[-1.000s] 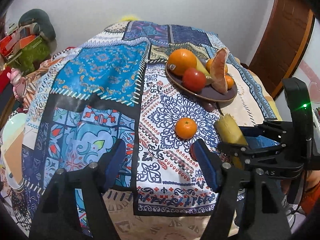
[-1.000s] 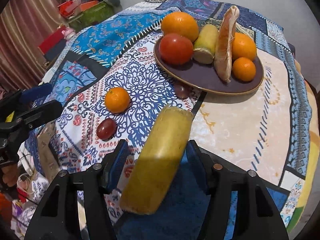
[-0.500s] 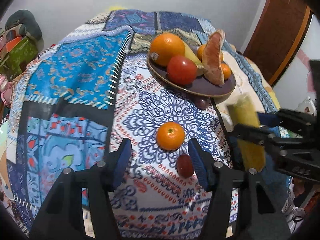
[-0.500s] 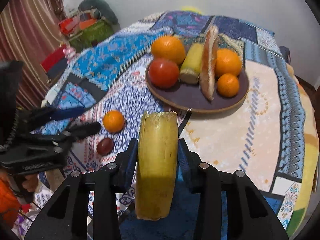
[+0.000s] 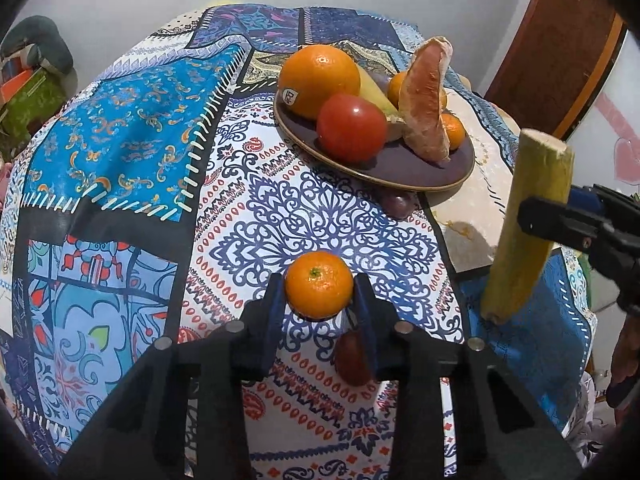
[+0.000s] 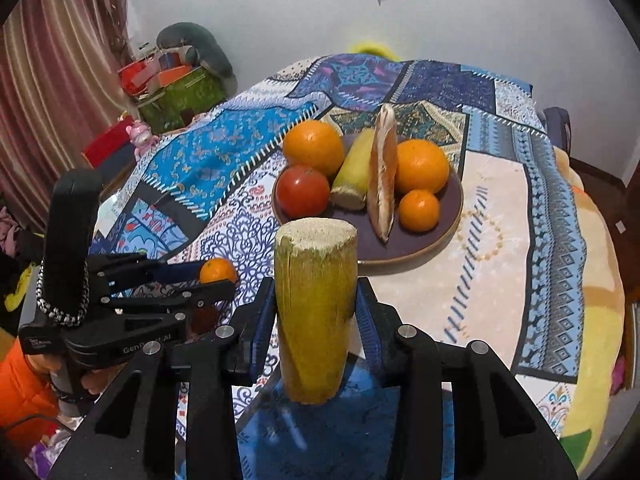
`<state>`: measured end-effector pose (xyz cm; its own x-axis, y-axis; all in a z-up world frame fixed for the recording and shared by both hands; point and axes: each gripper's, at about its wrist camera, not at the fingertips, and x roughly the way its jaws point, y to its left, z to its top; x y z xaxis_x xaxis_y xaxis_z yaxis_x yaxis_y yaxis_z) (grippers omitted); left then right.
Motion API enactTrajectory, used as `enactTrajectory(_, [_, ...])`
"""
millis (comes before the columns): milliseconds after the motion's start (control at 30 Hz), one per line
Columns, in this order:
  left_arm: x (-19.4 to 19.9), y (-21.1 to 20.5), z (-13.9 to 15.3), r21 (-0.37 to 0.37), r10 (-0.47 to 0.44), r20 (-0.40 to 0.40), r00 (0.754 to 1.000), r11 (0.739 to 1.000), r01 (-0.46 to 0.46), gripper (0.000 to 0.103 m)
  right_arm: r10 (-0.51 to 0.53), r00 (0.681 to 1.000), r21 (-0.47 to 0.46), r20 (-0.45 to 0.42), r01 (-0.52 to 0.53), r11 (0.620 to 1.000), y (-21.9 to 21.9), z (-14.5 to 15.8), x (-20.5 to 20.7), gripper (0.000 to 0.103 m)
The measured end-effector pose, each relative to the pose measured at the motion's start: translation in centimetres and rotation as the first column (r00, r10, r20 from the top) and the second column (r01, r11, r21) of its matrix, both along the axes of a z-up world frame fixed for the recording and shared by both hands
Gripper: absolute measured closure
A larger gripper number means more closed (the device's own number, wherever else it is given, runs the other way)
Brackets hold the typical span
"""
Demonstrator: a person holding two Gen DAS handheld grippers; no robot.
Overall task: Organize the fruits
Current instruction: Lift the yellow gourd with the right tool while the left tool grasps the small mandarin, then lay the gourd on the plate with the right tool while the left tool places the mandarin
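Since a second before, my left tongs (image 5: 319, 300) had travelled from spread and empty over the cloth to pressed against both sides of the small mandarin (image 5: 319, 289), while my right tongs (image 6: 316, 312) had swung the yellow-green stalk (image 6: 314, 312) from a slant to nearly upright. That meant, as I judged it, both loose pieces were now in hand and only the carry to the plate (image 5: 452, 176) remained.

My left tongs pinched the mandarin at its widest part, stem dimple facing up, still low over the patterned bench (image 5: 288, 216). A dark red grape (image 5: 352, 360) lay on the cloth just behind the right-hand finger, at about five o'clock from the mandarin, not gripped. Another dark grape (image 5: 396, 204) sat touching the plate's near rim.

My right tongs pinched the stalk around its middle. Its long axis ran almost vertical, rough cut end pointing up toward twelve o'clock, the lower end hanging clear above the blue patch of cloth.

The plate stood at roughly one o'clock from the mandarin, already carrying two oranges, a tomato (image 5: 352, 128), a second stalk, a wedge of pink fruit (image 5: 426, 100) and a small mandarin.
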<state>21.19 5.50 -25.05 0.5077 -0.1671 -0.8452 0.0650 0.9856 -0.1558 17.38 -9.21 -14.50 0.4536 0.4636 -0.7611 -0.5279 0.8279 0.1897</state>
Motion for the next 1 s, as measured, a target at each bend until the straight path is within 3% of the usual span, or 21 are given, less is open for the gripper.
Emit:
enactTrajectory(67, [-0.1,0.0,0.4,-0.029,-0.014,0.001,1.000,0.999,0.014,0.069,-0.008,1.000,0.011,0.000,0.008,1.000,-0.2,0.1,0.4,0.067])
enactTrajectory(200, [0.1,-0.3,1.8,-0.008,-0.025,0.045,0.999,1.000,0.026,0.069,-0.017,1.000,0.013,0.010,0.017,1.000,-0.1,0.5,1.2,0.067])
enactTrajectory(600, [1.5,0.4,4.0,-0.044,-0.018,0.113,0.993,0.999,0.023,0.069,-0.010,0.996,0.004,0.083,0.009,1.000,1.7,2.6,4.4,0.067])
enactTrajectory(1000, [3.2,2.0,3.5,-0.069,0.029,0.128,0.991,0.997,-0.020,0.069,-0.014,0.998,0.006,0.065,0.013,1.000,3.2,0.8,7.7,0.067])
